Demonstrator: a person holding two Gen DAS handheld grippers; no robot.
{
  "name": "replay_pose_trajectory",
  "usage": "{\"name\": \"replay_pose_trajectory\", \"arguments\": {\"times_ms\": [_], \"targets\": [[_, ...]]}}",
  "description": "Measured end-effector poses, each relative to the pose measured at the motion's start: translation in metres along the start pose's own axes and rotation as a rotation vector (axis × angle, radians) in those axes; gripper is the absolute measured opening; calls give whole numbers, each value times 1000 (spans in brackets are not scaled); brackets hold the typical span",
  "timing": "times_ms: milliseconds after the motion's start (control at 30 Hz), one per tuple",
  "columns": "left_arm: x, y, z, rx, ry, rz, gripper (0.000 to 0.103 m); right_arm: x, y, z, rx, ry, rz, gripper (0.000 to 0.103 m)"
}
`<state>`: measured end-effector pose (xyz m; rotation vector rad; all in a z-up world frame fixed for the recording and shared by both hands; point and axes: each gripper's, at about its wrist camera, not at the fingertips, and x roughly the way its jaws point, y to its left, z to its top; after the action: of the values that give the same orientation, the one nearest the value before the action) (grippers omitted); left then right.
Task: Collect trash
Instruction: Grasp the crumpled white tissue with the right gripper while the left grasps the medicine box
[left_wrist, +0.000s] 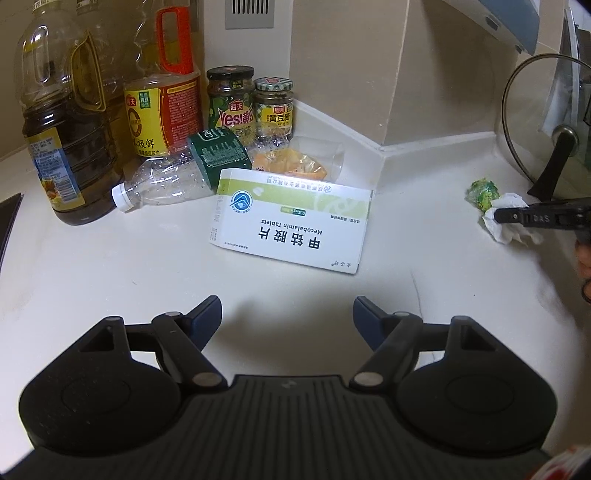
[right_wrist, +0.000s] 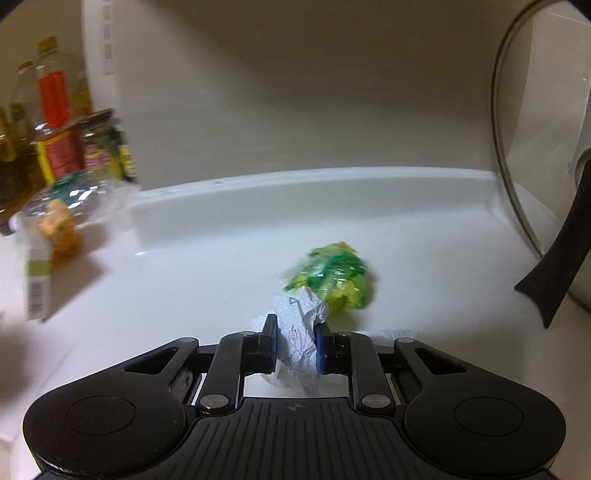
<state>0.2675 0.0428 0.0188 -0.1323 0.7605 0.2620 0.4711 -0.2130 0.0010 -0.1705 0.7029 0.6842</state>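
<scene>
My right gripper (right_wrist: 295, 332) is shut on a crumpled white tissue (right_wrist: 297, 347) on the white counter; it also shows in the left wrist view (left_wrist: 496, 216) at the far right, on the tissue (left_wrist: 508, 225). A crumpled green wrapper (right_wrist: 332, 277) lies just beyond it, also seen in the left wrist view (left_wrist: 482, 192). My left gripper (left_wrist: 288, 314) is open and empty, a little short of a white-and-green medicine box (left_wrist: 291, 218). Behind the box lie an empty clear bottle (left_wrist: 173, 177) and an orange snack bag (left_wrist: 291, 162).
Oil bottles (left_wrist: 66, 147), a soy sauce jug (left_wrist: 162, 110) and two sauce jars (left_wrist: 251, 107) stand at the back left against the wall. A glass pot lid (left_wrist: 539, 122) with a black handle leans at the right. A dark object's edge (left_wrist: 9, 218) shows at far left.
</scene>
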Motion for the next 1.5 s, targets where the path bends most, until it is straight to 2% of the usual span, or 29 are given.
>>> {"name": "replay_pose_trajectory", "arguments": {"times_ms": [167,300,633,767,867,900,1100,1233,1367,1500], "targets": [[0,7,0,14,-5,10,76,-18,41,-7,-40,2,95,19],[6,11,4,41,5,24,76,-17,67,2,-60,1,167,19],[1,33,13,-22,-21,64,76,28,126,66,-160,-76,315,19],[-6,45,9,-55,-22,82,76,51,139,65,-205,4,359,19],[-12,56,7,-114,-29,83,79,48,151,41,-279,83,469,19],[-12,59,7,-140,-29,77,80,47,153,34,-298,92,481,19],[5,58,8,-289,12,17,86,50,130,19,-177,109,437,19],[24,40,12,-329,34,16,86,45,121,15,-156,91,412,19],[44,20,22,-294,37,74,92,36,106,9,-113,73,385,19],[67,3,29,-147,60,161,90,30,94,3,-89,66,369,19]]}}
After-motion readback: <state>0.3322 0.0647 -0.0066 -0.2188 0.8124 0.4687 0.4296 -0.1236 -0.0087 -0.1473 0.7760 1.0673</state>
